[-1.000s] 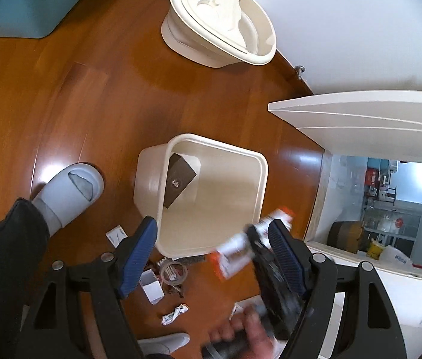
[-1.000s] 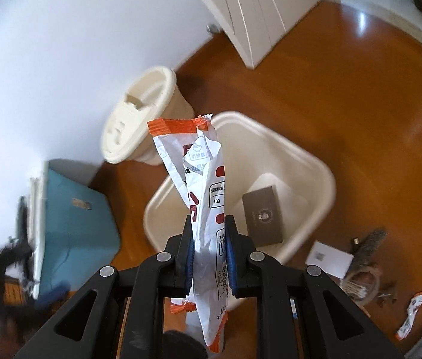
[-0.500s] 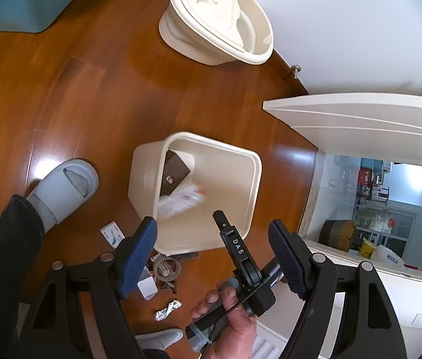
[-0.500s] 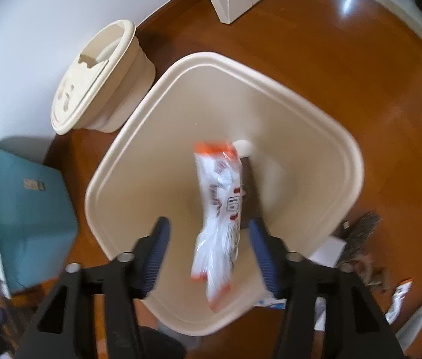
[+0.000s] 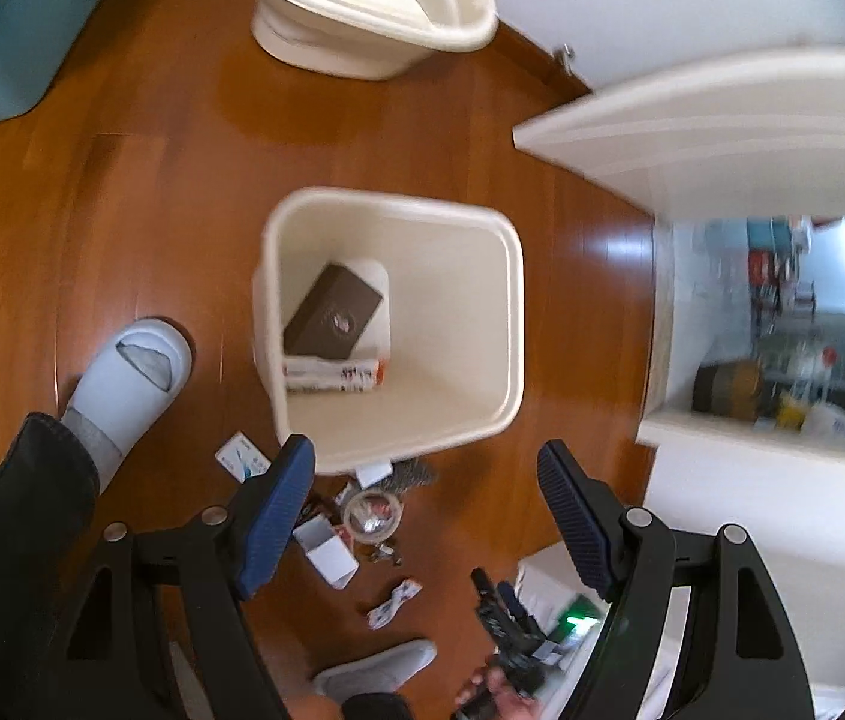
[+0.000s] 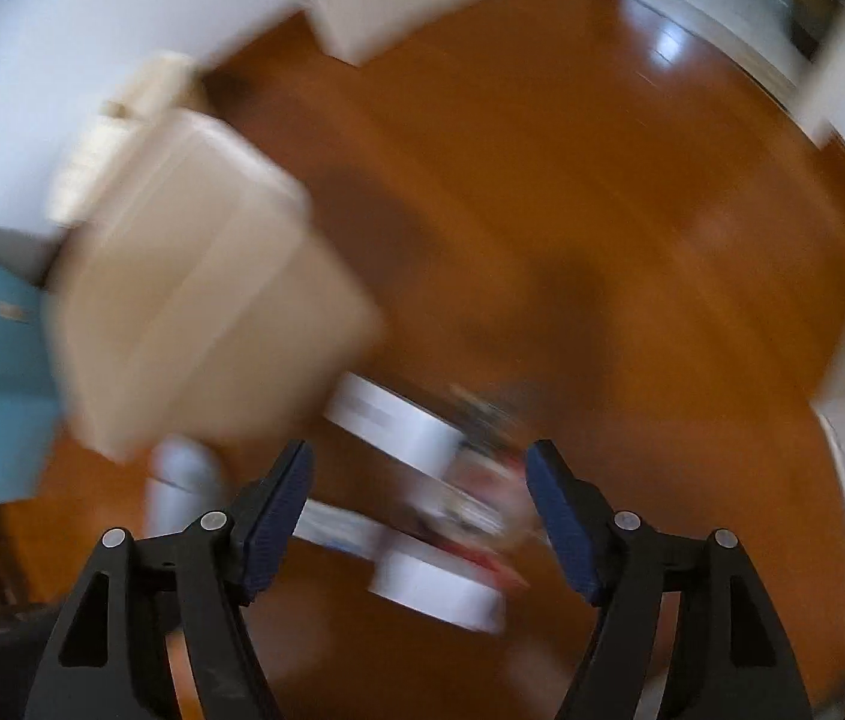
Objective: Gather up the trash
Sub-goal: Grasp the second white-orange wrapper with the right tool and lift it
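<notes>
A cream square bin (image 5: 515, 312) stands on the wood floor. Inside lie a dark brown card box (image 5: 332, 312) and the white-and-orange wrapper (image 5: 332, 373). My left gripper (image 5: 425, 501) is open and empty, held above the near edge of the bin. Loose trash lies on the floor below it: a tape roll (image 5: 373, 515), a small white box (image 5: 326, 549), a crumpled wrapper (image 5: 395, 595). My right gripper (image 6: 419, 495) is open and empty; its view is heavily blurred, with the bin (image 6: 182, 300) to the left and white litter (image 6: 398, 420) just ahead. It also shows in the left wrist view (image 5: 497, 606).
A round cream lidded bin (image 5: 368, 6) stands by the white wall. A teal box (image 5: 8, 42) is at far left. A white door (image 5: 722, 126) hangs open at right. My slippered foot (image 5: 128, 372) is left of the bin, the other slipper (image 5: 380, 669) near the bottom.
My right gripper opened over the bin and the wrapper dropped in. The right gripper then swung away fast, down toward the floor litter. The left gripper stayed open.
</notes>
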